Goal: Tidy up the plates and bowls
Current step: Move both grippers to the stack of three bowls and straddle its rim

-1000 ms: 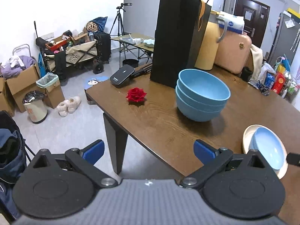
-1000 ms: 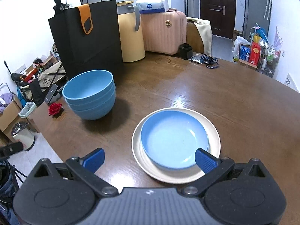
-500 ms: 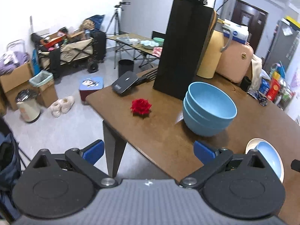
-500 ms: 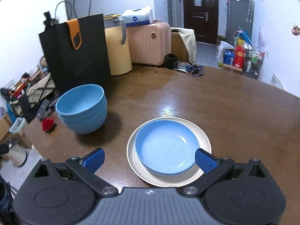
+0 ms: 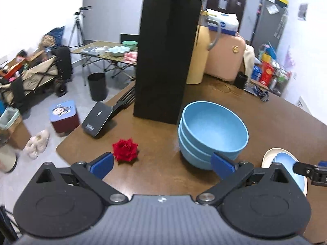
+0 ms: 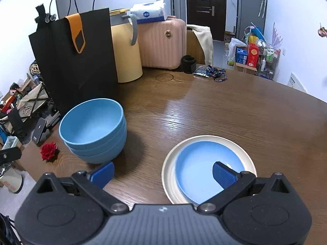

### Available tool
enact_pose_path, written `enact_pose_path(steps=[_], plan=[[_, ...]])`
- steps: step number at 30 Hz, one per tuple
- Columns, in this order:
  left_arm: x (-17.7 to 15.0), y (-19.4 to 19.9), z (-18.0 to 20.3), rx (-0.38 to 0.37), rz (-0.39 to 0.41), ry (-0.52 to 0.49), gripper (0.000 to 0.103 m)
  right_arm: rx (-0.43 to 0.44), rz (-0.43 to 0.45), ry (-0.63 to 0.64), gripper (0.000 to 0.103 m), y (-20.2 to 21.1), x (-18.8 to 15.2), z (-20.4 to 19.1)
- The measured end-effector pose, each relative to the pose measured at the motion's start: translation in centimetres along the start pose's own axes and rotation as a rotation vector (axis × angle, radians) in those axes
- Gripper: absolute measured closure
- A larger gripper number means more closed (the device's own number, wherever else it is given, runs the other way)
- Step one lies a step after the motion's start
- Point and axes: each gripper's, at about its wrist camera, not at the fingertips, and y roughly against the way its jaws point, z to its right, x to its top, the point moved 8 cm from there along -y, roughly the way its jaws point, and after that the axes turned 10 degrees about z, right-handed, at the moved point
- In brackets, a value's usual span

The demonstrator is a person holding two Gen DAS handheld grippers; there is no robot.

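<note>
A stack of three light blue bowls (image 5: 212, 130) (image 6: 93, 130) stands on the brown wooden table (image 6: 224, 110). To its right a blue plate (image 6: 204, 167) lies on a larger cream plate (image 6: 167, 173); both show at the right edge of the left wrist view (image 5: 286, 159). My left gripper (image 5: 162, 164) is open and empty, just in front of the bowls and a red rose (image 5: 125, 150). My right gripper (image 6: 163, 172) is open and empty; its right finger hangs over the blue plate.
A tall black paper bag (image 6: 77, 61) stands behind the bowls, with a yellow bin (image 6: 126, 49) and a pink suitcase (image 6: 163, 42) beyond. A black phone stand (image 5: 98, 120) lies at the table's left edge (image 5: 61, 149). The floor at left holds boxes and bins.
My left gripper has moved forward and right over the table edge, closer to the bowls. My right gripper has moved in nearer the plates. Both stay open.
</note>
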Motion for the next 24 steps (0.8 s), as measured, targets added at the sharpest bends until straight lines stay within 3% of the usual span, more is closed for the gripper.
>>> enact_pose_path(steps=[14, 24], plan=[[3.8, -7.8, -1.8, -0.114, -0.117, -0.057, 0.000, -0.028, -0.087, -0.016, 0.000, -6.5, 2.6, -6.1], [4.3, -14.5, 1.1, -0.173, -0.280, -0.102, 0.000, -0.075, -0.183, -0.069, 0.000, -9.8, 2.5, -6.9]])
